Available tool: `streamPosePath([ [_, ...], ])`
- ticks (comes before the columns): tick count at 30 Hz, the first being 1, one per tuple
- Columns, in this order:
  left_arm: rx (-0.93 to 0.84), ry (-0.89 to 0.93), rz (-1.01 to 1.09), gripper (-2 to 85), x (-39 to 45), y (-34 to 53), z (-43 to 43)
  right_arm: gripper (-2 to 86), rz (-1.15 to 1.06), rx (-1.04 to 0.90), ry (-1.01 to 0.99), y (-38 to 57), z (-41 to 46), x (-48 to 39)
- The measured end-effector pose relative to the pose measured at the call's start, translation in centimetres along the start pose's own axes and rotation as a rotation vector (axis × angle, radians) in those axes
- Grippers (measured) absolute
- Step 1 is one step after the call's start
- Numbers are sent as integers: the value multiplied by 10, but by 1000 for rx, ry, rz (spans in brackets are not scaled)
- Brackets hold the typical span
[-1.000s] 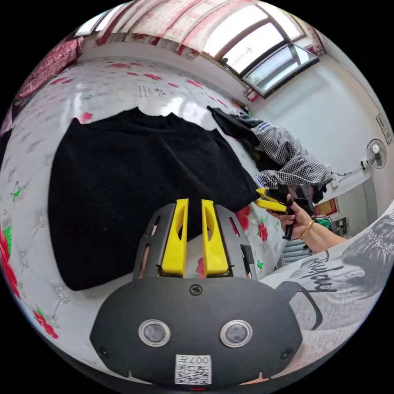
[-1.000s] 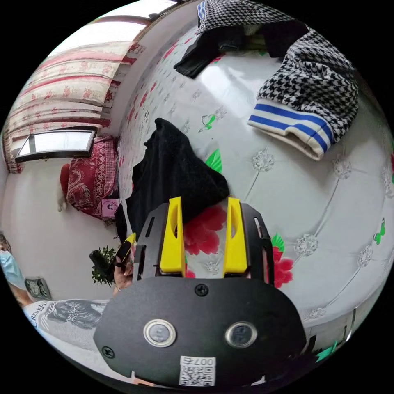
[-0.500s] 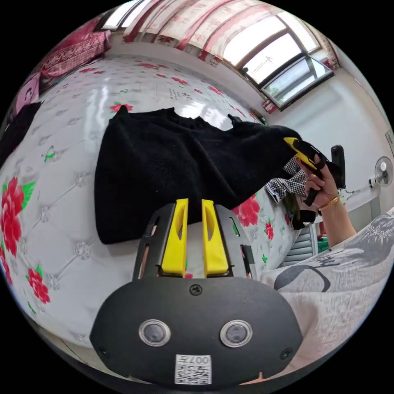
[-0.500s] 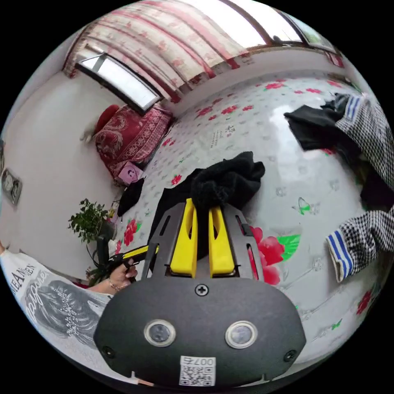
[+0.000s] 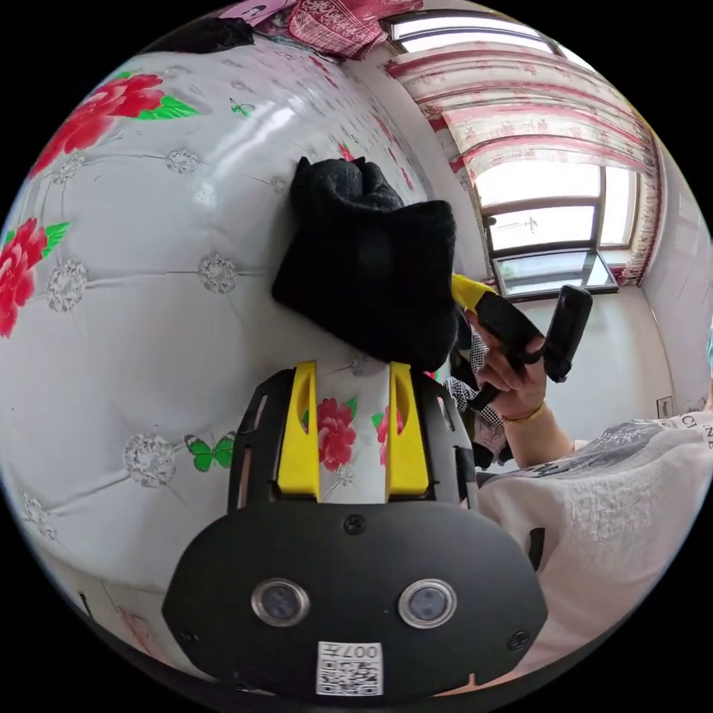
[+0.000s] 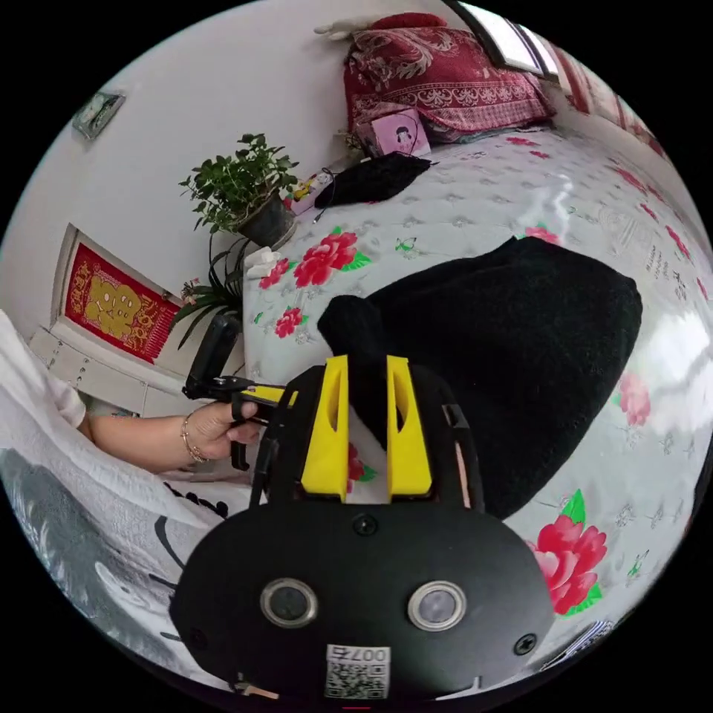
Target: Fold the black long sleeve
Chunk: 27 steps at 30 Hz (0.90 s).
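The black long sleeve [image 6: 512,349] lies doubled over on the flowered bedspread [image 6: 475,215]. My right gripper [image 6: 366,360] is shut on a bunched corner of it at the garment's near end. In the left gripper view the long sleeve [image 5: 371,267] is a thick folded bundle, and the right gripper [image 5: 468,290] grips its edge, held in a person's hand [image 5: 512,371]. My left gripper [image 5: 352,365] stands open just short of the bundle, with bare bedspread between its jaws. It also shows beside the bed as the left gripper [image 6: 276,395], partly hidden.
A red patterned pillow [image 6: 438,74] and a small dark item [image 6: 371,178] lie at the bed's far end, near a potted plant [image 6: 245,186]. Checked clothes [image 5: 464,394] sit behind the hand. A window [image 5: 542,223] and curtains are beyond. The person's white printed shirt [image 5: 594,505] is close.
The right gripper shut on the garment's corner and carried it across, doubling the spread-out top into a bundle. The left gripper's jaws went from shut to open. Both cameras swung a lot.
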<state>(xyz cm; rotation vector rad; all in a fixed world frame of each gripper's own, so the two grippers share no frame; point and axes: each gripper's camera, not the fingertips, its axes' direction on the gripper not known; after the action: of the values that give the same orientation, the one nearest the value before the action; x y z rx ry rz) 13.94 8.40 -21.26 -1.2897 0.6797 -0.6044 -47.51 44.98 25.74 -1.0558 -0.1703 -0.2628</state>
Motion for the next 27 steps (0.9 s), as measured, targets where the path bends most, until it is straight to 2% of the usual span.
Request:
streamPosePath([
  [2, -9, 71, 11, 150, -1, -13, 6, 74, 83, 96, 68, 12, -35, 27],
  [5, -31, 133, 37, 159, 4, -34, 20, 88, 355, 164, 144, 39, -69, 102],
  [7, -51, 141, 48, 156, 5, -45, 33, 97, 615, 144, -35, 58, -62, 171],
  [10, -53, 154, 18, 141, 0, -58, 49, 99, 750, 157, -252, 61, -34, 217],
  [11, -51, 152, 15, 134, -2, -63, 53, 98, 758, 152, -269, 56, -28, 222],
  [15, -3, 151, 26, 118, -9, -98, 64, 92, 687, 179, -202, -18, -16, 242],
  [17, 65, 124, 67, 110, -19, -164, 70, 90, 645, 235, -208, -75, -11, 258],
  [19, 142, 67, 94, 108, -26, -228, 68, 85, 550, 294, -150, -166, -2, 275],
  [22, 228, -154, 139, 103, -34, -312, 63, 72, 453, 217, 27, -250, 1, 280],
  [24, 249, -266, 152, 93, -30, -327, 55, 67, 372, 212, 102, -266, -4, 269],
  [27, 225, -338, 268, 92, -13, -292, 65, 61, 218, 112, 248, -241, 1, 239],
])
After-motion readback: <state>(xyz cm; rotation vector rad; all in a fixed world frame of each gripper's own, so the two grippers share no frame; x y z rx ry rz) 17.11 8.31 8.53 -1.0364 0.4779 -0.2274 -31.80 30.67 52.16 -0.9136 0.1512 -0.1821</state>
